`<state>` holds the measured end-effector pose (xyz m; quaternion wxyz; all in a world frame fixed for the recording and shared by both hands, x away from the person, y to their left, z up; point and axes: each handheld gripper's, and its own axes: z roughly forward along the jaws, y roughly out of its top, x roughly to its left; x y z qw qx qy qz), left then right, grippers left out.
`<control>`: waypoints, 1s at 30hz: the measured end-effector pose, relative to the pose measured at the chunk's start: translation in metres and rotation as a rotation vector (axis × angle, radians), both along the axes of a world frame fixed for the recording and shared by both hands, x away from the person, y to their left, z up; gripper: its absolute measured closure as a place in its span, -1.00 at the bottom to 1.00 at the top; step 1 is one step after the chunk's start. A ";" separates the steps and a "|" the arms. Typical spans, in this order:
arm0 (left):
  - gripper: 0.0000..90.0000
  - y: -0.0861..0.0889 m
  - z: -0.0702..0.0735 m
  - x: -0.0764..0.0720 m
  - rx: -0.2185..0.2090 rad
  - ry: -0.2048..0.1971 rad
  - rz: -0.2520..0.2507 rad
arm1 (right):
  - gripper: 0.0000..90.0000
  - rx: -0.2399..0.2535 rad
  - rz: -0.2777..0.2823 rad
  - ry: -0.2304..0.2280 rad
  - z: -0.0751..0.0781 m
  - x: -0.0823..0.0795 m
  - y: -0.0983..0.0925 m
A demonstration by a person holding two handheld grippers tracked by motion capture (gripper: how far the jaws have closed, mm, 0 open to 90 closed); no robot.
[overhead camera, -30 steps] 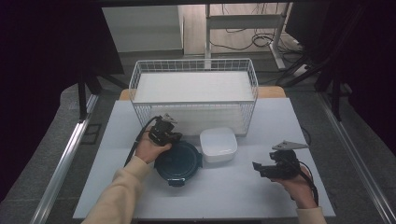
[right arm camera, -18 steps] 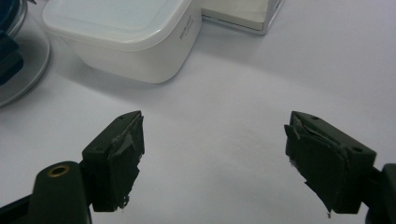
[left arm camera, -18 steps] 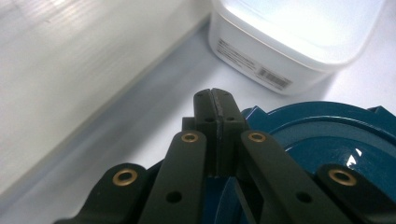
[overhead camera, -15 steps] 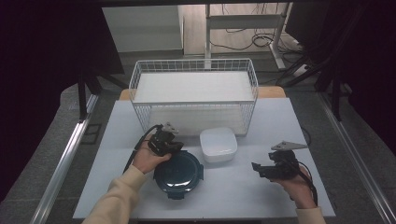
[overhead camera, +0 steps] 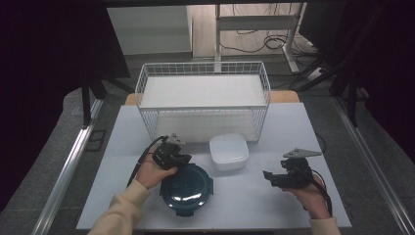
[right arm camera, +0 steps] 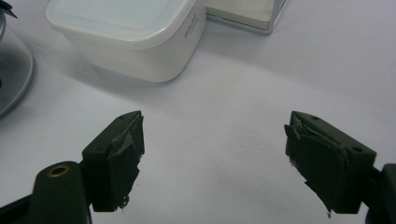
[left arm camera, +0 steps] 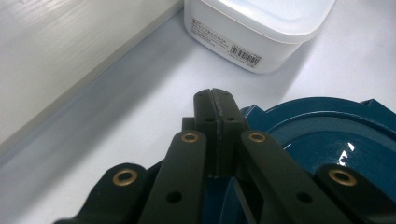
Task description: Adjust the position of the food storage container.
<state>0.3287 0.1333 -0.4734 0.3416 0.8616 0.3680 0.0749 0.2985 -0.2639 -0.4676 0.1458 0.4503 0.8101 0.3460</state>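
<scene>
This looks like a lab or test room, not a home. A plain white surface (overhead camera: 274,205) stands on grey carpet (overhead camera: 54,147), with dark curtains (overhead camera: 44,54) at both sides. At the top of the frame, loose cables (overhead camera: 254,44) lie on the floor.

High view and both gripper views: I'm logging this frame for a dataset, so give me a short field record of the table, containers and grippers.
surface: white table
basket: white wire basket at the far side, nothing visible inside
white container: square, lidded white container, in front of the basket
blue container: round dark blue container, near-left of the white one, apart from it
left gripper: left gripper, jaws together at the blue container's rim; a pinch on the rim cannot be confirmed
right gripper: right gripper, jaws wide apart, holding nothing, over bare table right of the white container
</scene>
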 end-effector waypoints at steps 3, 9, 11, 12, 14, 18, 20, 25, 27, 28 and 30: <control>1.00 0.001 0.000 0.002 -0.003 0.007 -0.003 | -0.57 0.000 -0.001 -0.002 0.000 0.000 0.000; 1.00 0.023 0.018 0.003 -0.064 -0.039 0.099 | -0.57 0.012 0.002 -0.013 0.004 -0.001 0.001; 0.96 0.028 0.025 0.000 -0.066 -0.054 0.113 | -0.57 0.017 0.000 -0.015 0.005 -0.001 0.000; 0.93 0.031 0.029 -0.004 -0.055 -0.069 0.123 | -0.57 0.019 -0.001 -0.014 0.005 -0.001 0.000; 0.87 0.037 0.036 -0.012 -0.048 -0.089 0.139 | -0.57 0.021 -0.001 -0.015 0.005 -0.001 0.000; 0.54 0.047 0.043 -0.029 -0.072 -0.070 0.167 | -0.57 0.058 0.006 -0.011 0.008 -0.001 -0.001; 0.44 0.049 0.043 -0.038 -0.065 -0.047 0.180 | -0.56 0.072 0.011 -0.010 0.009 -0.001 0.000; -0.06 0.052 0.038 -0.057 -0.058 -0.010 0.212 | -0.56 0.083 0.027 -0.014 0.012 -0.003 0.003; -0.13 0.054 0.037 -0.063 -0.065 -0.011 0.223 | -0.57 0.084 0.034 -0.015 0.013 -0.004 0.004; -0.17 0.057 0.036 -0.067 -0.073 -0.007 0.228 | -0.57 0.087 0.037 -0.015 0.013 -0.004 0.004; -0.23 0.060 0.034 -0.073 -0.093 -0.003 0.241 | -0.57 0.087 0.042 -0.014 0.013 -0.004 0.005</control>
